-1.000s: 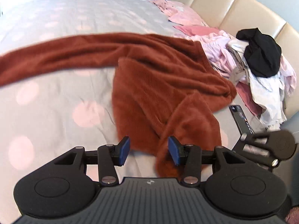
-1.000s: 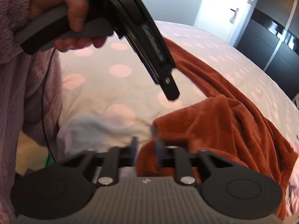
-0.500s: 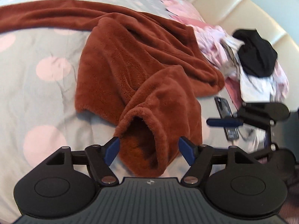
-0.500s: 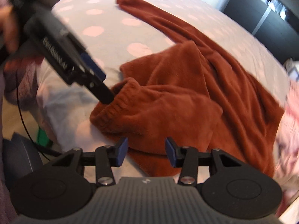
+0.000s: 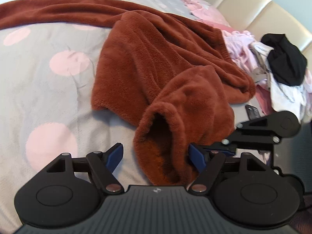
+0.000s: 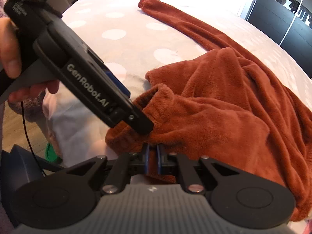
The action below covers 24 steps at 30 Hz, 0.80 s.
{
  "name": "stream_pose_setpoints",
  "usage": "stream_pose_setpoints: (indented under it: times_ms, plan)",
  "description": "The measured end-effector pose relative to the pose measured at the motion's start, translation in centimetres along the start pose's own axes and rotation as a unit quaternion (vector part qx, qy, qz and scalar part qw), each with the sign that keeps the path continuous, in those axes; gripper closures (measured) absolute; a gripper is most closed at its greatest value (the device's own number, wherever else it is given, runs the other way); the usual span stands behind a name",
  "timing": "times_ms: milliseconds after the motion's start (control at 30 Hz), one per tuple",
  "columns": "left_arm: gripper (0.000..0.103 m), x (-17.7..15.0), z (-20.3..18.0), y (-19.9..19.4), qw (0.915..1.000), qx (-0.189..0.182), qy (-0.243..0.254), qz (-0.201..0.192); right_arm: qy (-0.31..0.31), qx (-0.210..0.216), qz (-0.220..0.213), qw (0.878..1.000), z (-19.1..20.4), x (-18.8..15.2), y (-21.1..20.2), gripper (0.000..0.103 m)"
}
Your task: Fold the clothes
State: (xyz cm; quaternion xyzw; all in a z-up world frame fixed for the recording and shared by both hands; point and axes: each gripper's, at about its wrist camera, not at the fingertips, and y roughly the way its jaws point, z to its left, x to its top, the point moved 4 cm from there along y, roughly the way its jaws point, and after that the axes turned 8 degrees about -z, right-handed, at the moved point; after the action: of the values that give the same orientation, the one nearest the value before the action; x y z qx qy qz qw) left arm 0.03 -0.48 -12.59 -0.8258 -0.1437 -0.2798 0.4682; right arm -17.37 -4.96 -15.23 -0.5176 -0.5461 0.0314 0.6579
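Since the earlier frame, both grippers are lowered onto the rust-brown fleece garment [image 5: 165,74] on the bed [image 5: 39,78]. Right gripper [image 6: 152,159]: fingers closing, pinching the cuff edge. Left gripper [image 5: 156,156]: fingers spread, open cuff between them, unpinched. Sleeve's long axis runs away from both.

Left gripper [image 5: 156,157]: jaws spread wide, straddling the open cuff of the rust fleece garment [image 5: 165,74] on the dotted bedspread [image 5: 48,89]. Right gripper [image 5: 224,148] at cuff's right edge. Clothes pile [image 5: 273,66] by the headboard [image 5: 253,9]
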Motion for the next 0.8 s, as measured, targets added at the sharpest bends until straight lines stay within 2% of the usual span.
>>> stream_pose_setpoints:
  times_ms: [100, 233, 300, 367, 433, 500, 567, 667, 733, 800]
  plan:
    - [0.031, -0.1, 0.5, 0.4, 0.9998, -0.017, 0.000, -0.011, -0.004, 0.016, -0.001, 1.000, 0.1, 0.3, 0.9, 0.094]
    - [0.033, 0.2, 1.1, 0.8, 0.9979, -0.055, -0.031, -0.015, 0.005, 0.034, -0.006, 0.999, 0.0, 0.1, 1.5, 0.093]
    - [0.046, 0.2, 1.0, 1.2, 0.9982, -0.052, -0.028, -0.008, 0.016, 0.046, -0.007, 0.999, -0.1, 0.0, 1.7, 0.093]
    - [0.077, 0.2, 1.1, 1.3, 0.9991, -0.038, -0.017, -0.004, 0.016, 0.045, -0.002, 0.999, -0.1, 0.1, 1.8, 0.093]
    - [0.086, 0.5, 1.2, 0.9, 0.9992, -0.035, -0.017, -0.009, 0.024, 0.045, 0.004, 0.999, -0.4, 0.2, 1.4, 0.092]
    - [0.088, 1.3, 1.0, -0.2, 0.9989, -0.036, -0.013, -0.026, 0.035, 0.048, 0.009, 0.998, -0.8, 0.4, 0.5, 0.085]
    - [0.089, 2.4, 0.5, -2.0, 0.9982, -0.033, 0.000, -0.051, 0.045, 0.038, 0.001, 0.998, -1.7, 0.6, -1.3, 0.074]
    - [0.090, 4.9, 0.4, -5.7, 0.9955, -0.030, 0.003, -0.090, 0.071, 0.003, -0.010, 0.997, -4.0, 0.6, -4.0, 0.069]
    - [0.090, 7.0, 1.0, -8.7, 0.9924, -0.025, 0.002, -0.120, 0.107, -0.040, -0.008, 0.993, -6.8, 0.3, -5.5, 0.069]
    - [0.090, 9.2, 2.0, -11.8, 0.9892, -0.011, 0.005, -0.146, 0.154, -0.088, 0.003, 0.984, -10.3, -0.7, -6.6, 0.069]
